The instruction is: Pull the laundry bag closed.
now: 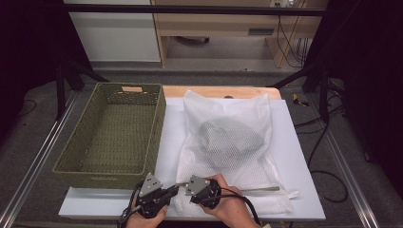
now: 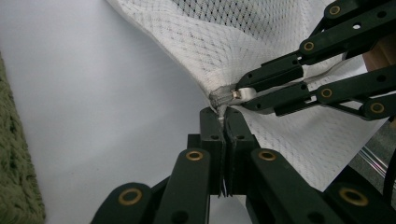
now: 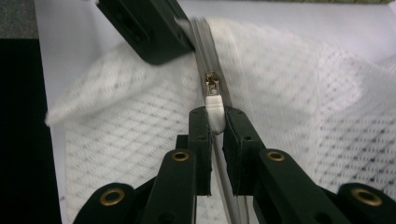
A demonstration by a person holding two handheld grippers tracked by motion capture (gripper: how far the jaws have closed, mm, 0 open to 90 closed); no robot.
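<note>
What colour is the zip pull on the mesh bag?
White zip pull, clearest in the right gripper view.

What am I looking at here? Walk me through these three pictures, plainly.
No robot here: a person holds a hand tool with two black jaws in each hand. The high view looks down on the table from above; the left gripper and right gripper come in at the bottom. The other two pictures come from small cameras riding on each tool, looking along its jaws.

On the table lie a green woven basket and a white mesh bag with something grey inside. The bag has a zipper along its near edge.

The left gripper is shut on the bag's corner at the zipper's end. The right gripper is shut on the white zipper pull. That looks like holding the bag steady to work the zipper.
</note>
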